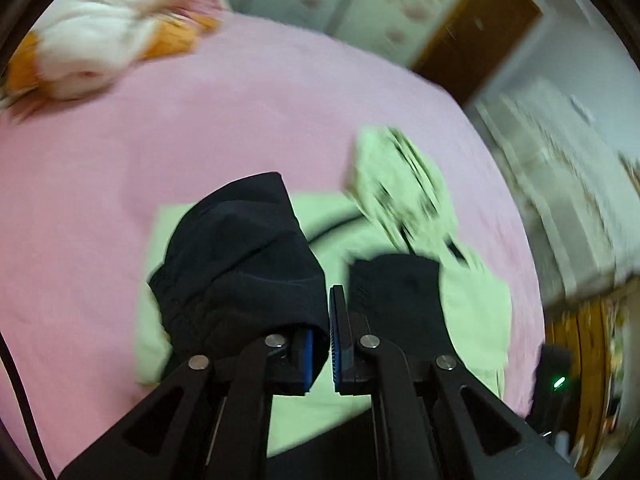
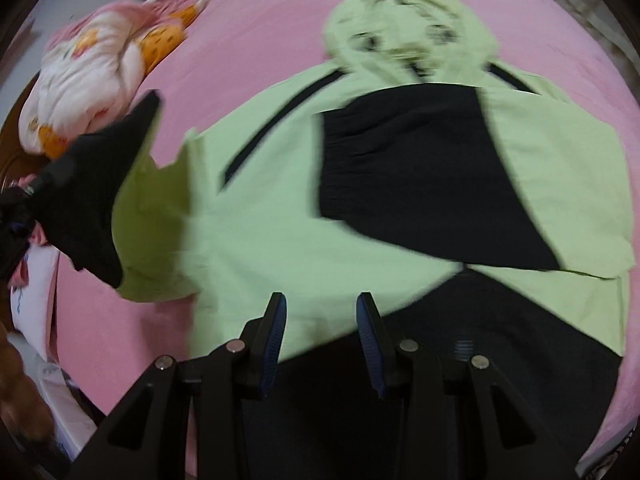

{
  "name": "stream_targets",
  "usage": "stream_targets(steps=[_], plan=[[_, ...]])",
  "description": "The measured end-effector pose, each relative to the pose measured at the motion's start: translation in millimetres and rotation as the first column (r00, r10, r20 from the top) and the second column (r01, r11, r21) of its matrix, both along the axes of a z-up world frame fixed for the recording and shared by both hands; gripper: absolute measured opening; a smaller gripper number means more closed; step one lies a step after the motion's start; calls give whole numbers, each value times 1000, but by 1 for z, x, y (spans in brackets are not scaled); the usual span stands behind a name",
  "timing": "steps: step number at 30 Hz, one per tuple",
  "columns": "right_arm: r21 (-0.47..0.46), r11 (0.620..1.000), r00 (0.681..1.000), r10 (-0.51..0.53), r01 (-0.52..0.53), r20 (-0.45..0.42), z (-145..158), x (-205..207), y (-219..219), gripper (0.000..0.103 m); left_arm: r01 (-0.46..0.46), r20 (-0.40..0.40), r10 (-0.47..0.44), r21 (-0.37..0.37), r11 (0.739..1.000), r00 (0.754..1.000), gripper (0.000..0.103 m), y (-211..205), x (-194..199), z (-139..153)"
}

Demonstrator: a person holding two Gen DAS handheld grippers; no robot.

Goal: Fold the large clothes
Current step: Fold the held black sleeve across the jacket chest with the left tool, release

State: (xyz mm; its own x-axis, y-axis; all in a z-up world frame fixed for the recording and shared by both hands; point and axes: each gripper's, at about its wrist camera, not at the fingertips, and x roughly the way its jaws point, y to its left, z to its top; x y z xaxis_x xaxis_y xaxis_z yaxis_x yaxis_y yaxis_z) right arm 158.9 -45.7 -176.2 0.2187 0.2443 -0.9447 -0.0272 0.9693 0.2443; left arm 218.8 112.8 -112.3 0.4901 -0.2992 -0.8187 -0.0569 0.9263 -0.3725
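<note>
Between the left gripper (image 1: 322,344) pads a black sleeve cuff (image 1: 240,256) is pinched, lifted left of the green hooded jacket (image 2: 280,220) spread on the pink bed (image 2: 248,40); beyond it, hood farthest, the right gripper (image 2: 320,336) hangs half-spread, empty, pointing steeply down

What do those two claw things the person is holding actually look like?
Both the left gripper and right gripper are matte black plastic linkages with triangular cut-outs and round silver pivot pins. Each finger carries a ribbed blue pad. A dark cable runs beside the left one.
</note>
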Motion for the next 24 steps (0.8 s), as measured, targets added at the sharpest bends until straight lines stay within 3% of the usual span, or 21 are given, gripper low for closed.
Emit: stream_targets(steps=[6, 7, 10, 17, 21, 24], plan=[[-21, 997, 997, -78, 78, 0, -8, -4, -87, 37, 126, -185, -118, 32, 991, 976, 44, -89, -11, -60], [-16, 996, 996, -92, 92, -6, -11, -6, -99, 37, 131, -197, -122, 33, 991, 973, 55, -82, -11, -70], [5, 994, 993, -113, 113, -15, -18, -9, -123, 37, 120, -238, -111, 22, 993, 965, 77, -101, -15, -86], [43, 998, 999, -38, 37, 19, -17, -11, -122, 37, 72, -295, -77, -25, 997, 953, 79, -75, -35, -78], [53, 998, 998, 33, -36, 55, -9, -9, -102, 37, 86, -282, -97, -50, 995, 954, 79, -58, -52, -62], [56, 994, 993, 86, -91, 81, -3, -9, -83, 42, 92, -268, -96, -25, 995, 959, 79, -46, -66, -52]])
